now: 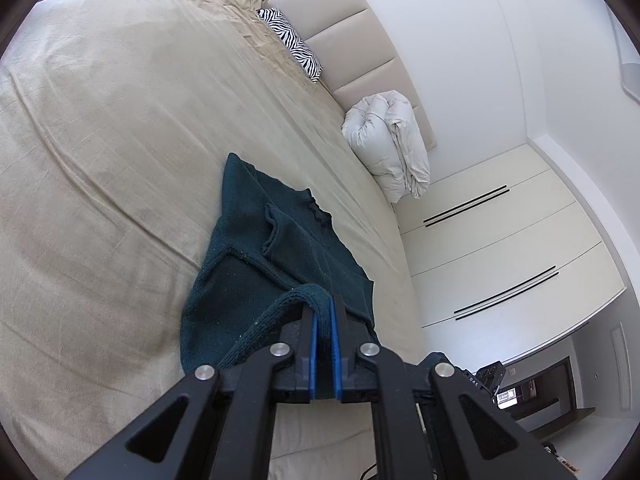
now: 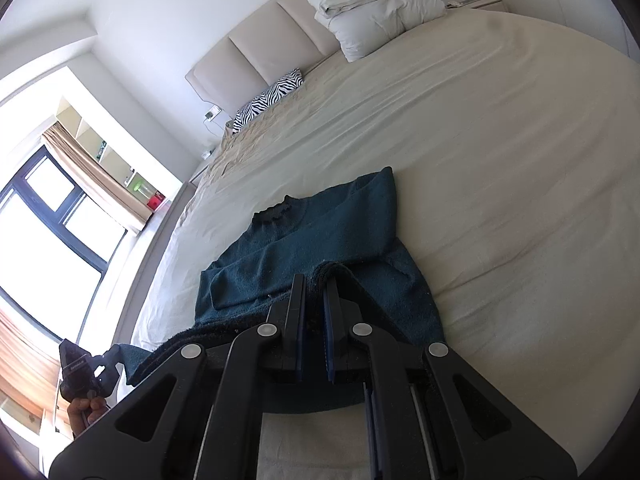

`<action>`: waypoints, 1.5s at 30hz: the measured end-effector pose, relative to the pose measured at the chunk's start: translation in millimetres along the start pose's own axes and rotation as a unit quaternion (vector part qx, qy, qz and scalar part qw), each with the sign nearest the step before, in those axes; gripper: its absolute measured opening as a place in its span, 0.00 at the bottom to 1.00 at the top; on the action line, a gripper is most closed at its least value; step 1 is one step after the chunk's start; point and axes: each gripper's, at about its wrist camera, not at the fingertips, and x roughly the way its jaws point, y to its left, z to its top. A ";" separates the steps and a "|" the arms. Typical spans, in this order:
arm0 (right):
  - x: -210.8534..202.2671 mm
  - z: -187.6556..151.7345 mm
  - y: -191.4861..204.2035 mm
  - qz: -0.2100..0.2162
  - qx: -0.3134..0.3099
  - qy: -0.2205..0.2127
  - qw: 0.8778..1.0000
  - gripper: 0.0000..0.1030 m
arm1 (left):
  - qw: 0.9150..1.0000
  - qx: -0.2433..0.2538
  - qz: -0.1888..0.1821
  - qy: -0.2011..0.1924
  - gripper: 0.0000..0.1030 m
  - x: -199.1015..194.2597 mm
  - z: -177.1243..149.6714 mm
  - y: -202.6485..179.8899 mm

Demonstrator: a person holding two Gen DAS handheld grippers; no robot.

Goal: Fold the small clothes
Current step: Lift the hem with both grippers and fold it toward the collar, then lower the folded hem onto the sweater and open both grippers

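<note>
Both tools clamped on the hem of a dark teal sweater spread on a bed.

From the left wrist: left tool (image 1: 325, 307) pinched tight on the ribbed bottom edge of the sweater (image 1: 256, 240), blue pads (image 1: 335, 332) nearly together with knit between; rest of sweater flat on the beige bed (image 1: 120, 140), collar pointing away, one sleeve folded across the body; zebra-print pillow (image 1: 290, 44) and rolled white duvet (image 1: 390, 144) against the padded headboard (image 1: 360, 40); white wardrobe doors (image 1: 500, 240) beyond. From the right wrist: right tool (image 2: 314, 286) shut on the same hem, lifted off the sheet; sweater's collar (image 2: 276, 210) far from the tool; lower left, the other tool held in a hand (image 2: 86, 408); window (image 2: 52, 232) with curtain (image 2: 92, 176) behind.
</note>
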 end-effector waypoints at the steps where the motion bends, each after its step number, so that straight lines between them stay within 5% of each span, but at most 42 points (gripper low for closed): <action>1: 4.4 4.3 0.4 -0.005 -0.003 -0.002 1.000 0.06 | 1.000 0.000 0.000 -0.001 0.07 3.2 5.0 -0.3; 18: 126.5 89.6 -17.3 -0.056 0.008 0.000 0.998 0.06 | 1.000 -0.014 0.013 -0.009 0.07 85.5 83.2 13.5; 35: 260.4 126.3 -52.9 -0.102 0.041 0.046 0.993 0.07 | 0.996 -0.049 0.073 0.011 0.08 180.1 135.3 63.4; 38: 284.8 123.5 -65.2 -0.111 0.063 0.071 0.989 0.09 | 0.994 -0.055 0.088 0.018 0.26 193.5 137.0 72.7; 40: 291.9 119.9 -72.4 -0.109 0.078 0.073 0.988 0.12 | 0.995 -0.054 0.089 0.006 0.48 192.9 138.3 73.5; 45: 288.5 116.5 -74.6 -0.105 0.077 0.057 0.990 0.16 | 0.994 -0.041 0.096 -0.008 0.57 181.4 137.0 68.1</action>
